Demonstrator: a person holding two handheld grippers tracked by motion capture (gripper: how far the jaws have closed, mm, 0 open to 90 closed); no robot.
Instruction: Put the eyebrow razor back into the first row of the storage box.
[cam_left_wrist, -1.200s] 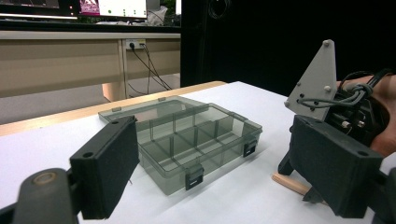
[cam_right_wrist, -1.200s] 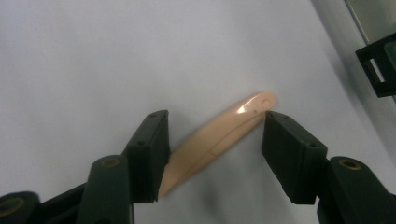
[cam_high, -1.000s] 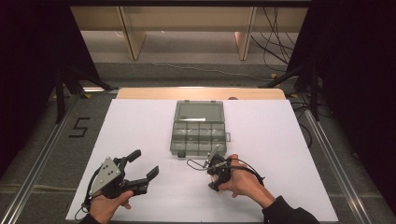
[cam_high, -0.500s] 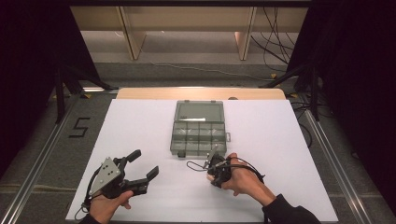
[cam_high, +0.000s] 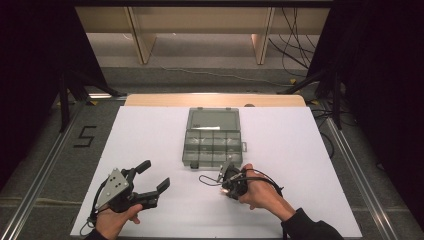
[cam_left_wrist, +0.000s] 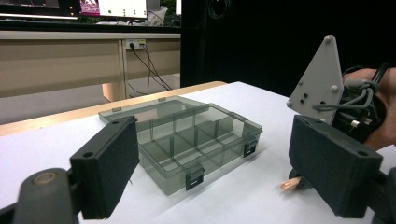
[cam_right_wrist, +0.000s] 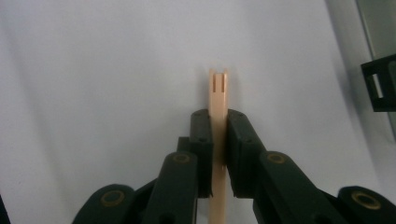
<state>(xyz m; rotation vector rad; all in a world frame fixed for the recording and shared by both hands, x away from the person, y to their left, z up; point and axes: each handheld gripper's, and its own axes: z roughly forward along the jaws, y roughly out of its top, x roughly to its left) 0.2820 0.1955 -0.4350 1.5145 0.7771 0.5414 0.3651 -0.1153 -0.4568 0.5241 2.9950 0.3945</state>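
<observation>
White table takes up most of the scene, bare paper surface, wooden strip along the far edge, drop-offs left and right down to the floor rails. Next down in size: smoked-plastic organizer box, lid laid flat open toward the far side, two rows of divided compartments facing up, all look empty as far as I can tell, front latches hanging toward me. Left gripper sits near the front left of the table, well apart from the box, jaws spread wide, nothing in them; it's idle and out of the way. Right gripper is just in front of the box's near right corner, tilted down at the table, jaws closed tight on a thin beige plastic strip with a slotted tip. Strip runs straight between the pads and sticks out past them; from the left gripper view the tip is at or just above the table, can't tell if touching. Judgement: step in hand is lifting the strip and carrying it to a compartment. To do it well: keep the clamp firm, lift straight up first so the tip doesn't drag, clear the near wall and latches, then lower into a front-row cell before opening. Room: short hop, nothing between gripper and box, plenty of open table to the right. Main risk is clipping the front wall or the strip pivoting in the pads.
</observation>
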